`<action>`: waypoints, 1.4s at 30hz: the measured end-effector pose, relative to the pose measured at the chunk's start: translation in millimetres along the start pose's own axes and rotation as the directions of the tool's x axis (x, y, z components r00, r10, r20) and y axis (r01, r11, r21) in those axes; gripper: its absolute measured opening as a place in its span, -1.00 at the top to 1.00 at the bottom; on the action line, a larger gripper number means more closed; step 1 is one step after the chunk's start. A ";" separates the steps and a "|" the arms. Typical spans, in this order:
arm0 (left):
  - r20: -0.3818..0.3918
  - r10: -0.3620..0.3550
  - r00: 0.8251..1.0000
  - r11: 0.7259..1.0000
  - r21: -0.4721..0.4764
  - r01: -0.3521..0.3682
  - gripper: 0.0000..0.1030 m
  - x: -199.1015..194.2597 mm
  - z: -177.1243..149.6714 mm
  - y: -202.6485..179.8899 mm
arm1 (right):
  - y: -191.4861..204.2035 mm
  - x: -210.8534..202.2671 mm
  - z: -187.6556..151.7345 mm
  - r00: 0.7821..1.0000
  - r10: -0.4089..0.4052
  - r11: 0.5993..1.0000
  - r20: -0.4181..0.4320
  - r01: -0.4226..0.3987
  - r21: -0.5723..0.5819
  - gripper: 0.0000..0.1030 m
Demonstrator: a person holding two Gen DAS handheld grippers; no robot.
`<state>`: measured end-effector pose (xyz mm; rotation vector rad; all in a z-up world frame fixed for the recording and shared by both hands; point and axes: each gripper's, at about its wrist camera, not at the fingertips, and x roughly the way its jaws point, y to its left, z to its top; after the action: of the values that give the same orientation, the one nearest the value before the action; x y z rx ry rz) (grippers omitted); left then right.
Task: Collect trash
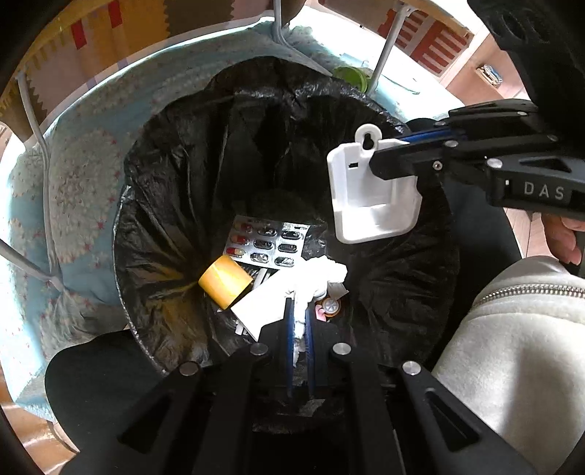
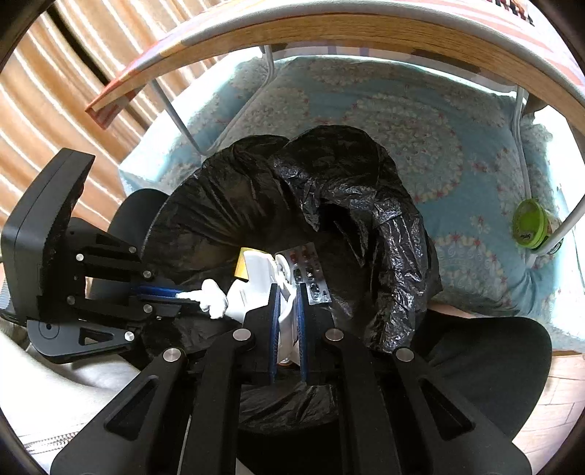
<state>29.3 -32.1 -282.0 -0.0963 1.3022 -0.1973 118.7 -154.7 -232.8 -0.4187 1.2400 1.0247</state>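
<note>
Over the mouth of the bin lined with a crinkled black plastic bag (image 1: 175,204), both claws are pointing steeply down. The left claw (image 1: 299,321) is pinching a crumpled white tissue (image 1: 318,277), which is bunching out beyond the blue pads toward the bin's bottom. The right claw (image 2: 288,307) is gripping a white moulded plastic holder with a keyhole hanging tab (image 1: 369,193), clamping it near the tab end; its long axis is running from the tab down to an open pocket that is facing the bag. Inside the bag are lying a silver blister pack of capsules (image 1: 267,243), a yellow roll of tape (image 1: 225,281) on its side, a white card (image 1: 259,307) and a small orange round piece (image 1: 331,305). The bin is standing on a pale blue floral blanket (image 2: 420,120), beneath a wooden tabletop edge (image 2: 329,33).
</note>
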 end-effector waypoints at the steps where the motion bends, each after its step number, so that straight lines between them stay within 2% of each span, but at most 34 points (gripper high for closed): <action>1: -0.006 0.000 1.000 1.000 -0.002 0.000 0.91 0.6 2.2 1.4 | 0.3 2.2 -0.2 1.000 -0.004 1.000 -0.004 0.004 -0.001 0.82; 5: -0.020 -0.016 1.000 1.000 -0.009 0.015 0.88 4.7 3.2 0.6 | 1.8 11.0 -1.6 0.999 -0.027 0.999 -0.018 0.026 -0.018 0.82; 7: -0.018 -0.025 1.000 0.999 -0.027 0.025 0.79 5.8 4.6 2.2 | 3.5 12.7 -0.8 0.999 -0.024 1.000 -0.023 0.024 -0.019 0.82; 11: 0.002 -0.024 1.000 0.999 -0.027 0.024 0.10 2.3 5.6 0.3 | 4.0 17.9 -2.6 0.999 -0.001 1.000 -0.043 0.000 -0.018 0.80; 15: 0.022 -0.034 0.999 0.999 -0.041 0.035 0.10 -4.2 8.2 1.8 | 3.5 20.4 -2.9 0.999 0.014 1.000 -0.043 -0.014 -0.004 0.77; 19: 0.033 -0.041 0.999 0.998 -0.047 0.042 0.10 -9.5 8.8 2.6 | 7.8 23.7 -1.2 0.999 0.031 0.999 -0.044 -0.032 -0.014 0.49; 24: 0.054 -0.046 0.998 0.997 -0.058 0.049 0.10 -18.9 9.2 4.8 | 8.7 20.5 0.0 0.999 0.026 1.000 -0.037 -0.026 -0.017 0.49; 30: 0.116 -0.045 0.992 0.996 -0.067 0.053 0.08 -44.0 12.4 6.5 | 3.2 -7.0 1.6 1.000 0.029 1.000 0.003 -0.029 -0.003 0.45; 33: 0.157 -0.041 0.987 0.996 -0.070 0.053 -0.14 -61.3 14.3 4.6 | 9.7 -26.6 2.7 0.999 0.031 0.999 0.021 -0.030 -0.033 0.17; 35: 0.186 -0.045 0.982 0.996 -0.072 0.059 -0.26 -73.3 15.9 2.2 | 16.7 -39.4 3.3 0.999 0.024 0.997 0.027 -0.022 -0.068 -0.15; 37: 0.209 -0.050 0.977 0.995 -0.072 0.066 -0.33 -84.7 17.1 0.4 | 21.7 -51.9 3.3 0.999 0.024 0.996 0.037 -0.021 -0.089 -0.19; 40: 0.235 -0.048 0.971 0.995 -0.072 0.067 -0.53 -98.9 17.4 -3.5 | 22.8 -67.0 1.4 0.997 0.062 0.995 0.035 -0.059 -0.078 -0.37; 42: 0.251 -0.052 0.967 0.995 -0.067 0.071 -0.56 -107.9 16.1 -6.3 | 23.4 -74.8 -0.1 0.997 0.070 0.995 0.031 -0.067 -0.075 -0.43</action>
<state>17.1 -17.4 -174.4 -0.2194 1.0567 -0.1825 101.1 -173.3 -158.7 -0.4167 1.1955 1.1347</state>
